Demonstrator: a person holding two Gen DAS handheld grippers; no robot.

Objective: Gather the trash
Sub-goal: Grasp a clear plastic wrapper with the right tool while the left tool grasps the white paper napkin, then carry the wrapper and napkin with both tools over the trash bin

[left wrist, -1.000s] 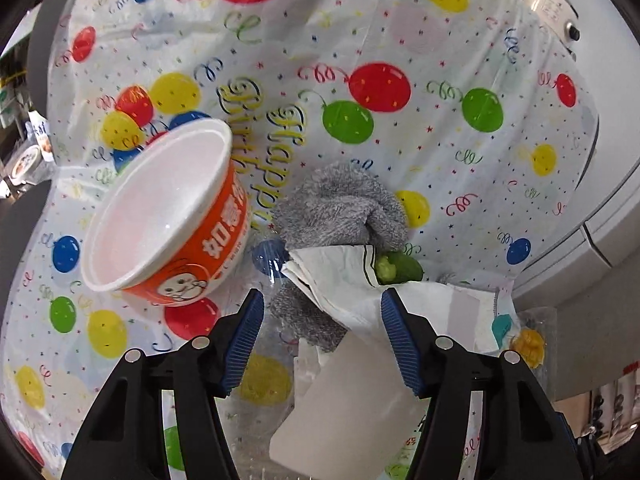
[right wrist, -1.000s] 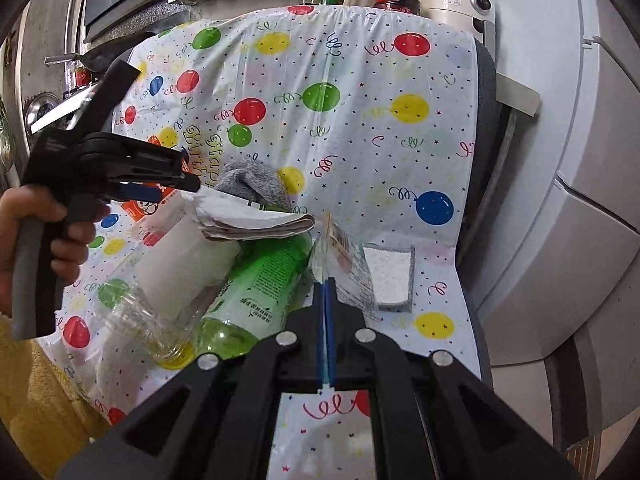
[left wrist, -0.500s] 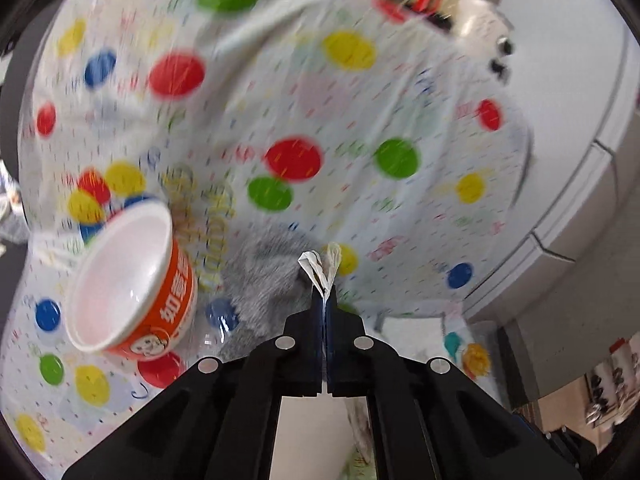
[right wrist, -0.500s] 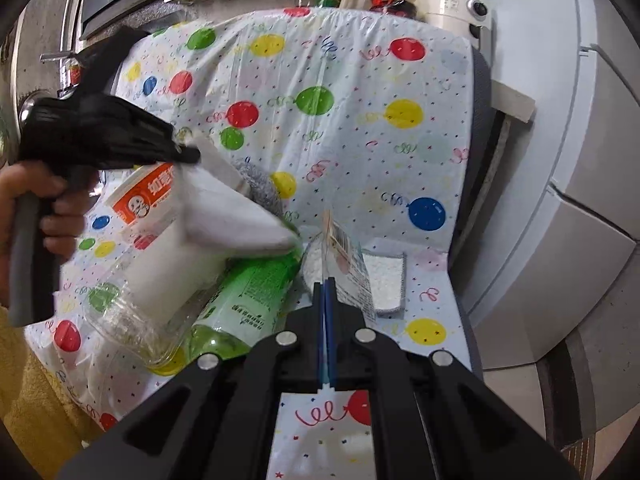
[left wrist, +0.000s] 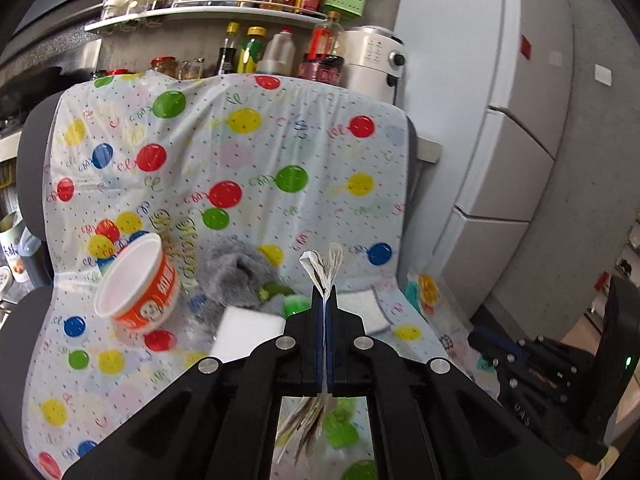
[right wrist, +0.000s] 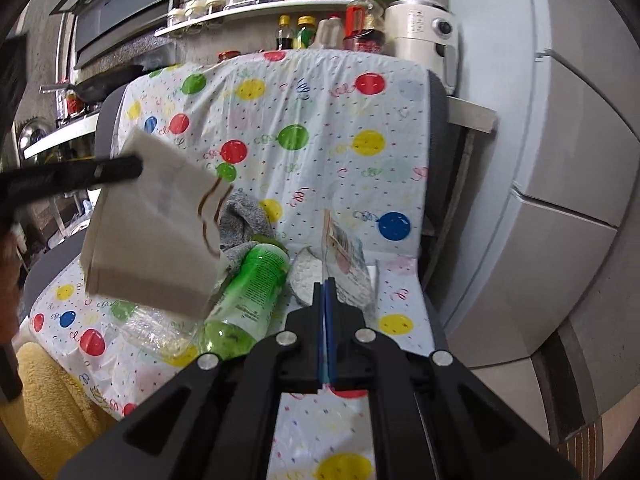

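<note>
My left gripper (left wrist: 325, 300) is shut on a white paper bag (left wrist: 325, 264), whose crumpled edge sticks up past the fingertips. In the right wrist view the left gripper (right wrist: 134, 168) holds that paper bag (right wrist: 160, 240) hanging in the air over the pile. My right gripper (right wrist: 325, 285) is shut on a clear plastic wrapper (right wrist: 346, 250) with a barcode. On the balloon-print cover (right wrist: 320, 128) lie a green bottle (right wrist: 248, 292), a clear crushed bottle (right wrist: 152, 334), a grey cloth (left wrist: 236, 276), a white pad (right wrist: 306, 276) and an orange noodle cup (left wrist: 136, 292).
The trash sits on a chair seat draped with the cover; its backrest rises behind. A shelf and counter with bottles and jars (left wrist: 256, 48) and a white appliance (left wrist: 372, 64) stand behind, a grey cabinet (right wrist: 560, 200) at right. A yellow towel (right wrist: 48, 400) lies at lower left.
The left gripper went from open around the paper bag to shut on it and lifted it up off the pile. The right gripper rose a little with the wrapper.
</note>
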